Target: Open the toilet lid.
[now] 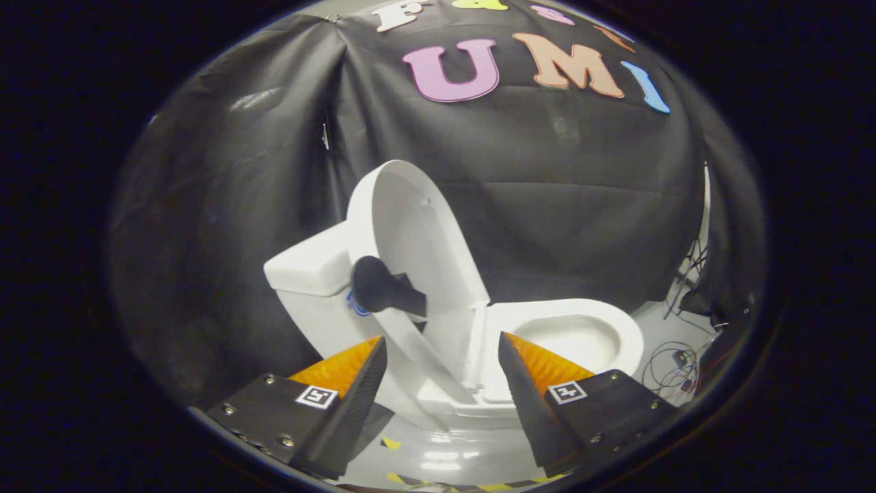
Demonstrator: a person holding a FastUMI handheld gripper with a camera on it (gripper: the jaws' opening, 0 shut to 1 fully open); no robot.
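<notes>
Toilet lid [404, 226] is seen raised, standing roughly upright and leaning back toward the tank [308, 267], so the opening step is judged essentially done. Seat [417, 342] also appears lifted partway, tilted beside the lid; exact angle cannot be told. Bowl [582, 335] is exposed beyond the fingers. Gripper [441, 356] is held back from the toilet, jaws spread wide with nothing between them, no contact with lid or seat. A dark shape by the tank cannot be identified. Cables [674, 370] lie on the floor [445, 459] beside the bowl. Next move, if any: lid stability to be confirmed, then a clear retreat, with no bump to the lid.
</notes>
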